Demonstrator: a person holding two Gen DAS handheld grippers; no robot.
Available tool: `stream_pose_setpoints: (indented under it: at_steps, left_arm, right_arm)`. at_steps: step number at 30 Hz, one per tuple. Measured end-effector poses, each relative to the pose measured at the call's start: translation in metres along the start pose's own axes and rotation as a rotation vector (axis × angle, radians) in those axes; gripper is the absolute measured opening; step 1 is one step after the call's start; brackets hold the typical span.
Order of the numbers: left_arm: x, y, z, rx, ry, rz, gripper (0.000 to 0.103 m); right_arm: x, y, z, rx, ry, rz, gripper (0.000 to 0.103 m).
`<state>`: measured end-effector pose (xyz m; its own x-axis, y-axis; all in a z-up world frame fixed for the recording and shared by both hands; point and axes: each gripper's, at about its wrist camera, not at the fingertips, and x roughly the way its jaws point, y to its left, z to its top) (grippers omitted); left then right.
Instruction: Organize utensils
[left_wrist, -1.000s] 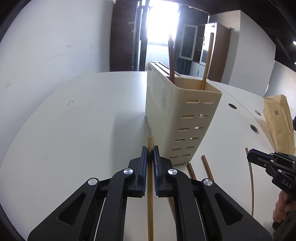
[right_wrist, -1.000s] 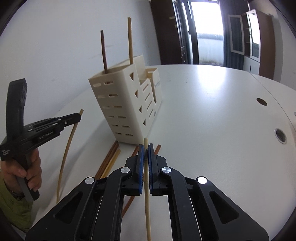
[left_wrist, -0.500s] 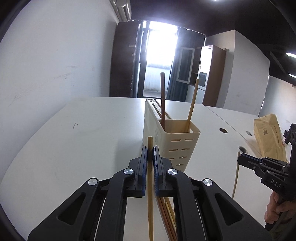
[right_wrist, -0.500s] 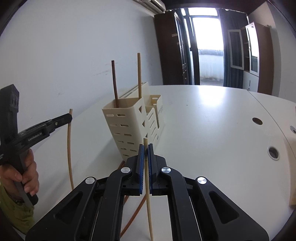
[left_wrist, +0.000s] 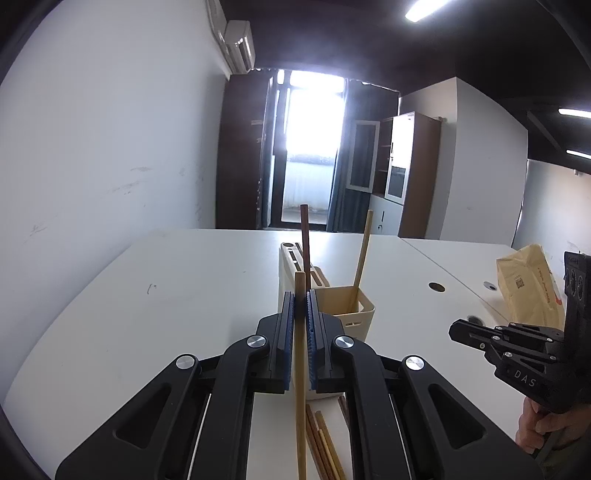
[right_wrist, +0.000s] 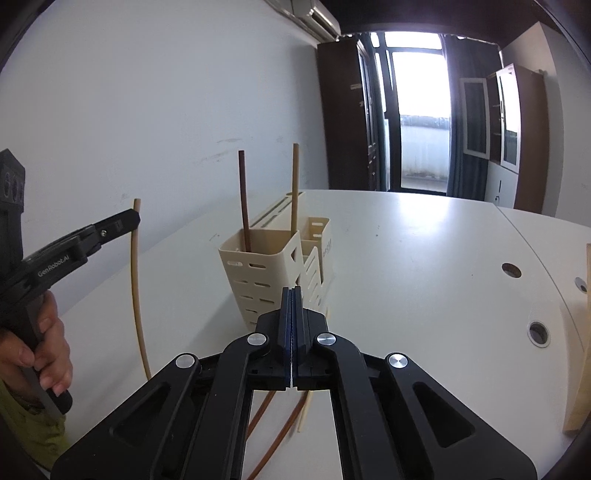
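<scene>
clearly the left gripper (left_wrist: 301, 317) is clamped on a pale chopstick (left_wrist: 300, 369) held upright above the table (left_wrist: 184, 295), short of the cream utensil holder (right_wrist: 258, 273), where a dark stick (right_wrist: 243, 203) and a light one (right_wrist: 294, 184) already stand. the right gripper (right_wrist: 291, 317) is fully closed with nothing visible between its pads. more chopsticks (left_wrist: 325, 450) lie by the holder's base. risk, i'd judge: the long stick could pivot in the pads, catch the rim and tip the holder
</scene>
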<state>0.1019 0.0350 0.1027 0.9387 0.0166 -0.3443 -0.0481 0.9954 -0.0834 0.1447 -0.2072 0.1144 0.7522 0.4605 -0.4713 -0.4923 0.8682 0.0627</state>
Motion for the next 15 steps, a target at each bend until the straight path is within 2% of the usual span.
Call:
stream_pose_setpoints:
  at_steps: [12,14,15]
  left_arm:
    - [0.015,0.006,-0.014,-0.019,0.05,-0.004,0.006]
    - [0.016,0.008,-0.014,-0.024,0.058,-0.008,0.006]
    - [0.017,0.009,-0.014,-0.026,0.06,-0.009,0.006]
  right_arm:
    - [0.025,-0.013,-0.005,0.035,0.081,-0.015,0.001]
    - [0.031,-0.016,-0.006,0.035,0.097,-0.017,0.006]
    - [0.033,-0.018,-0.006,0.035,0.104,-0.02,0.018]
